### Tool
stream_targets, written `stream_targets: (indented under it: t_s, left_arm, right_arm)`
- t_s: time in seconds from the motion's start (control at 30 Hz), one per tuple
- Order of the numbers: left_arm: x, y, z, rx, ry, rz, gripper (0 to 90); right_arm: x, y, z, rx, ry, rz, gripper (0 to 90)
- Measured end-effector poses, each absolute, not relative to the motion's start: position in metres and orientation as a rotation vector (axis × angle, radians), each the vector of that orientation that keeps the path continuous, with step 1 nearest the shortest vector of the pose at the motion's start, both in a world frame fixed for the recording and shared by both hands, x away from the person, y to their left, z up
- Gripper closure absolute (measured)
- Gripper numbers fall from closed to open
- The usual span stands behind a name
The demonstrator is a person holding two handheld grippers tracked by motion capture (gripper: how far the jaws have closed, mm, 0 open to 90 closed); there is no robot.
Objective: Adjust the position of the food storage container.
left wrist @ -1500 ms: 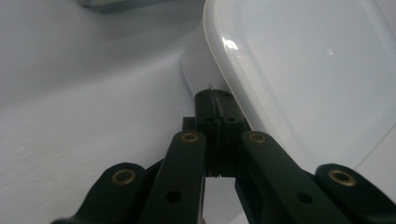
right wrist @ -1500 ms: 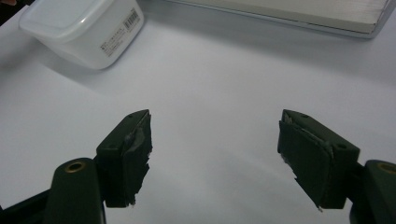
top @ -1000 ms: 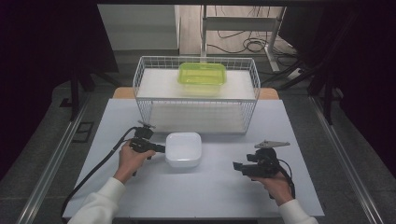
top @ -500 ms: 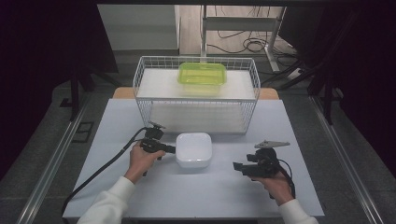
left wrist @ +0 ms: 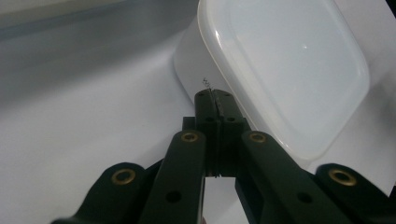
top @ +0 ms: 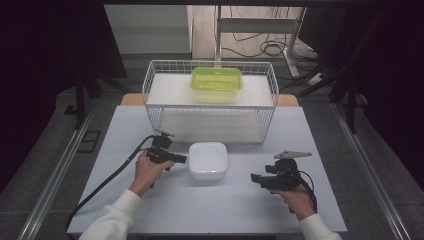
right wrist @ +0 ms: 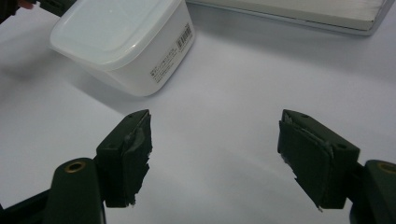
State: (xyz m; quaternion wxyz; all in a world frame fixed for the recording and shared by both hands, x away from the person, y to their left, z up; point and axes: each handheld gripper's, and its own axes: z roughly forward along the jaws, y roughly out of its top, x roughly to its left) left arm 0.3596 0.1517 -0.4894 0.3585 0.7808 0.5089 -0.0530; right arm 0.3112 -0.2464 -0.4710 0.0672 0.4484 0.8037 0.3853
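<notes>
A white lidded container [top: 208,160] sits on the white table [top: 210,215] in front of the wire basket. My left gripper [top: 182,159] is shut with nothing between its jaws, and its tips rest against the container's left side. In the left gripper view the closed tips [left wrist: 215,95] touch the container [left wrist: 285,70] just under the lid's rim. My right gripper [top: 255,178] stands open to the right of the container and apart from it, low over the table. In the right gripper view its jaws [right wrist: 215,154] are wide apart over bare table, and the container [right wrist: 116,37] lies beyond them at upper left.
A white wire basket [top: 210,120] stands at the back of the table with a green lidded container [top: 216,80] on the board inside it. A cable [top: 107,180] trails from the left gripper toward the table's front left edge.
My left hand has moved to the right with its gripper shut, and the white container has slid to the right ahead of it. The right gripper has stayed in place.
</notes>
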Motion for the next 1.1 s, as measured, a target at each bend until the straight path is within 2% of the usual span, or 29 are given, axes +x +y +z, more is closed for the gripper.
stream_targets:
  t_s: [0.17,0.33,0.43,0.47,0.53,0.57,0.73,1.1]
  left_arm:
    - [0.350,0.161,-0.479,1.983,1.303,-0.090,88.6]
    - [0.331,0.180,-0.472,1.897,1.310,-0.040,81.0]
    - [0.325,0.185,-0.468,1.890,1.312,-0.021,68.3]
    - [0.322,0.188,-0.465,1.880,1.310,-0.011,68.3]
    - [0.317,0.192,-0.461,1.857,1.283,-0.018,53.2]
    - [0.314,0.193,-0.459,1.853,1.273,-0.009,53.2]
    - [0.310,0.193,-0.456,1.865,1.264,0.029,39.8]
    - [0.312,0.193,-0.458,1.856,1.276,0.034,35.6]
  right_arm:
    - [0.311,-0.249,-0.471,1.353,2.416,1.164,26.1]
    - [0.310,-0.249,-0.470,1.348,2.411,1.169,26.7]
    - [0.310,-0.249,-0.469,1.349,2.406,1.172,26.7]
    - [0.311,-0.249,-0.469,1.349,2.405,1.173,26.7]
    - [0.311,-0.248,-0.469,1.344,2.403,1.182,26.7]
    - [0.311,-0.248,-0.469,1.344,2.403,1.182,26.7]
    - [0.310,-0.248,-0.468,1.325,2.405,1.195,26.7]
    - [0.312,-0.245,-0.464,1.331,2.393,1.225,26.6]
